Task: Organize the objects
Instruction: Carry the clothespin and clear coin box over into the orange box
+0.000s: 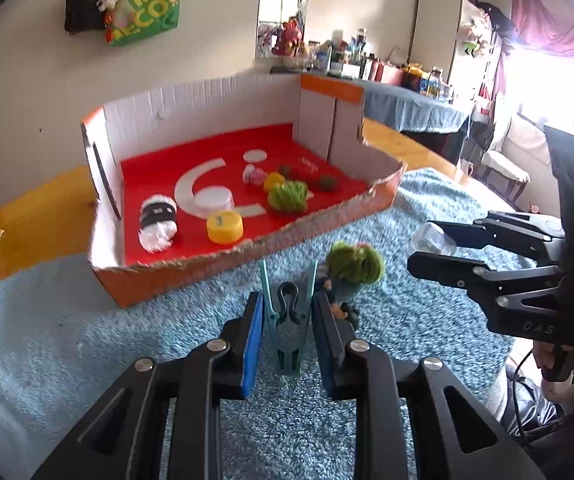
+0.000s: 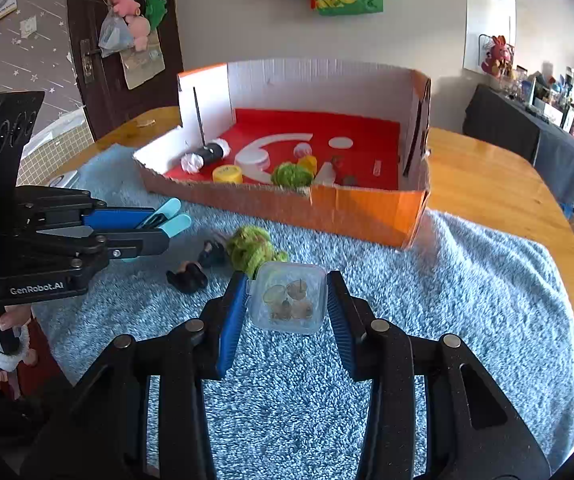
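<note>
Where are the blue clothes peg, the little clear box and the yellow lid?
blue clothes peg [image 1: 287, 320]: left wrist view, middle of its body.
little clear box [image 2: 289, 298]: right wrist view, centre of its top.
yellow lid [image 1: 225, 227]: left wrist view, its top face.

A peg [image 1: 287, 332] sits between the left gripper's [image 1: 287, 312] pads, a doll [image 1: 349, 276] just right of it, a box [image 1: 247, 240] ahead on the towel [image 1: 87, 340].
</note>
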A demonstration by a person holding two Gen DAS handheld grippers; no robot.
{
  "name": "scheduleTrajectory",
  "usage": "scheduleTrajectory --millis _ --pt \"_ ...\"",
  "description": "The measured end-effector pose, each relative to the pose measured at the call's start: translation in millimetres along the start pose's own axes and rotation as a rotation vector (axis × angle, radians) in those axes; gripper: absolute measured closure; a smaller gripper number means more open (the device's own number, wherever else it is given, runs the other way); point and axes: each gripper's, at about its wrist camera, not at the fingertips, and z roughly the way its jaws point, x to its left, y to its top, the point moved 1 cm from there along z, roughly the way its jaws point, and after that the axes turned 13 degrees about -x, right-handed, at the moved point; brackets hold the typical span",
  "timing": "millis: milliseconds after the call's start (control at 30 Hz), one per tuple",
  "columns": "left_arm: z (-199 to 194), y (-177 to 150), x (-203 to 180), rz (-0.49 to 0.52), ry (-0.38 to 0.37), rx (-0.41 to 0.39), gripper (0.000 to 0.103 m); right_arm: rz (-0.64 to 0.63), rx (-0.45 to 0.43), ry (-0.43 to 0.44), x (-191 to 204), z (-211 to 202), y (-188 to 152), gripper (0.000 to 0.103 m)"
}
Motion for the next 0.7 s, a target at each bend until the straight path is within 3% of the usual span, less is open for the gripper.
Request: scheduleTrajectory --millis 367,700 --pt "-33 28 0 0.022 0.010 -0.081 0.077 -0.028 -0.082 0.010 10 -21 35 0.065" --pt "-38 29 1 0.020 0.009 -0.089 0.077 -0.030 -0.070 0.015 16 -16 39 0.065"
